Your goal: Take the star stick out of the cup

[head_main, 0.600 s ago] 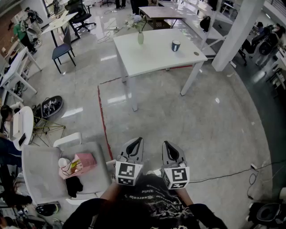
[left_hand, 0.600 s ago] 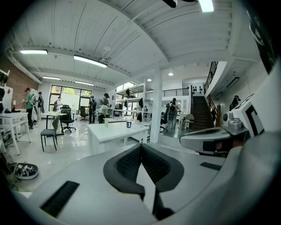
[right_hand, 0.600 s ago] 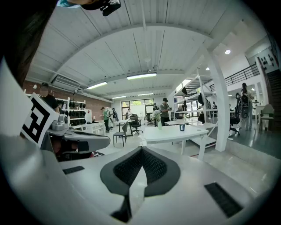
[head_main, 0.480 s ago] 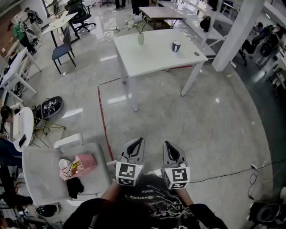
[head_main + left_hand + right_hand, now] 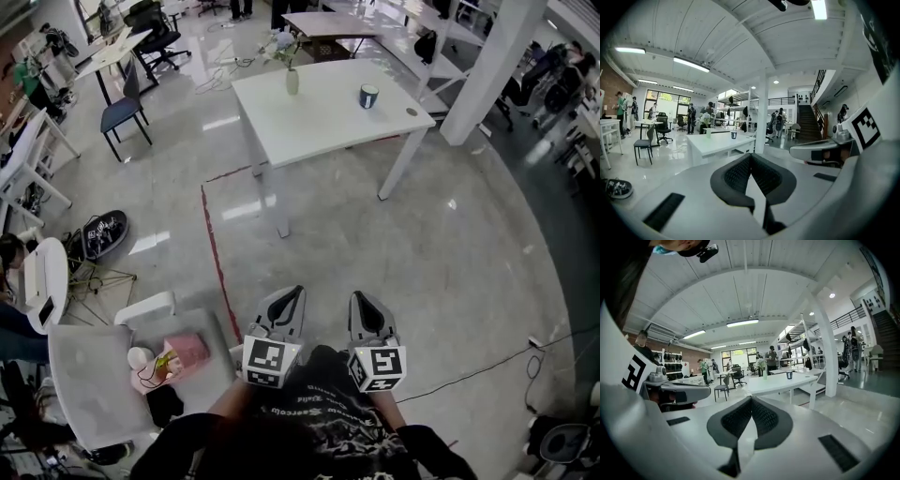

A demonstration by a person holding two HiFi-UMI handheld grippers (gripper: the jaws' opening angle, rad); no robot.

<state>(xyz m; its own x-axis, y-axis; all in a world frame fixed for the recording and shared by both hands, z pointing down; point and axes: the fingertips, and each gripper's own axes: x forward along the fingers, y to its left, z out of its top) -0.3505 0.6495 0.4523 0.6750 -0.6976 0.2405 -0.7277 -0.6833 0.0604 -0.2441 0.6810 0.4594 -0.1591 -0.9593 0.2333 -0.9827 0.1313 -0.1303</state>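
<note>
A dark cup (image 5: 368, 96) with a pale band stands on the white table (image 5: 319, 117) far ahead, to the right of a vase of flowers (image 5: 292, 79). No star stick can be made out at this distance. Both grippers are held low against the person's body, far from the table. My left gripper (image 5: 292, 294) and right gripper (image 5: 360, 298) are shut and empty. The left gripper view shows shut jaws (image 5: 750, 155) with the cup (image 5: 733, 135) small beyond. In the right gripper view the jaws (image 5: 751, 398) are shut too, the cup (image 5: 789, 375) distant.
A red tape line (image 5: 214, 246) runs along the floor toward the table. A white chair (image 5: 103, 375) holding a pink bag stands at lower left. A white pillar (image 5: 483, 70) rises right of the table. A cable (image 5: 487, 361) lies on the floor at right.
The head view has shifted slightly: the table sits a little higher and the white chair has slid left and down. Both grippers stay shut near the body.
</note>
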